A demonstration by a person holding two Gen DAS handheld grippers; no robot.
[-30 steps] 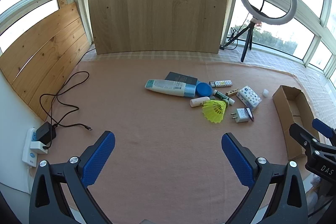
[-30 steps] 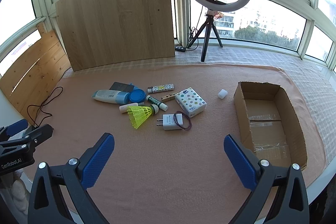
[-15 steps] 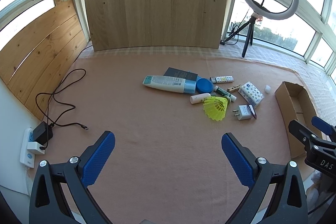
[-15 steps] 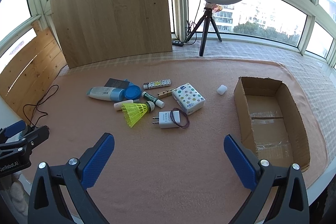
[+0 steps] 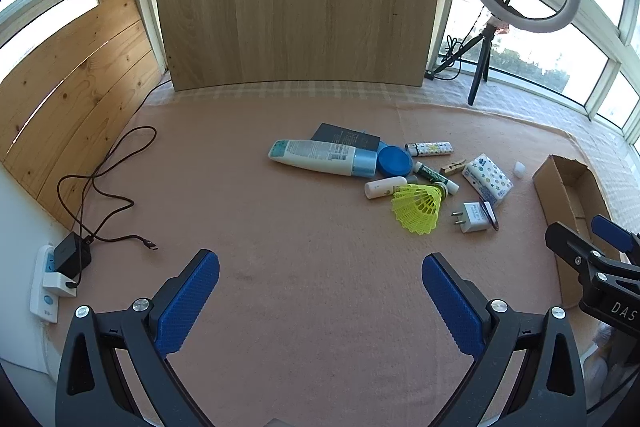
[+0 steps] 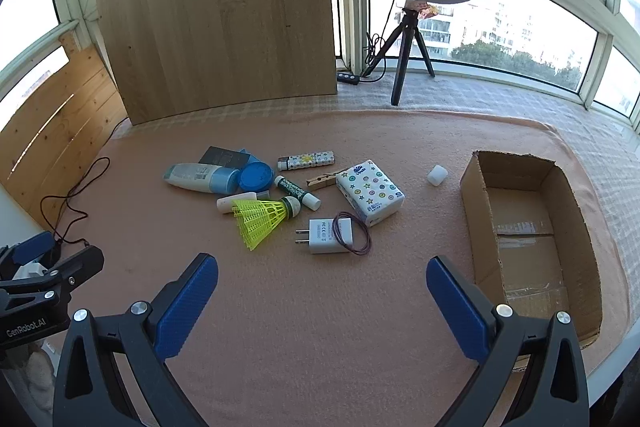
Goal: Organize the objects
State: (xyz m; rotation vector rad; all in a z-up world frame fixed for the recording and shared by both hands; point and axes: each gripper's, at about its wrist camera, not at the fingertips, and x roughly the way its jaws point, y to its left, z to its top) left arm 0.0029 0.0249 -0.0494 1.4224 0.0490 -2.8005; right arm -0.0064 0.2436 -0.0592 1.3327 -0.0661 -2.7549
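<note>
Two hand-held grippers hover over a pink-covered bench (image 6: 320, 327), both spread wide and carrying nothing. The left hand-held gripper (image 5: 320, 287) and the right hand-held gripper (image 6: 322, 291) are side by side, well short of the clutter ahead of them, apparently sizing up a first pick. The one cardboard box (image 6: 528, 239) sits open and empty just ahead and to the right of the right hand-held gripper, likely the place meant for everything.

The loose things lie bunched ahead of the fingers: one white charger (image 6: 326, 235) with one hair band (image 6: 352, 233) looped over it, nearest; one yellow shuttlecock (image 6: 262, 217); one tissue pack (image 6: 370, 191); one lotion bottle (image 6: 200, 178); one blue lid (image 6: 256, 177); one dark booklet (image 6: 223, 157); one clothespin (image 6: 322, 181); three small tubes; and one small white cap (image 6: 436, 175) apart, near the box.
</note>
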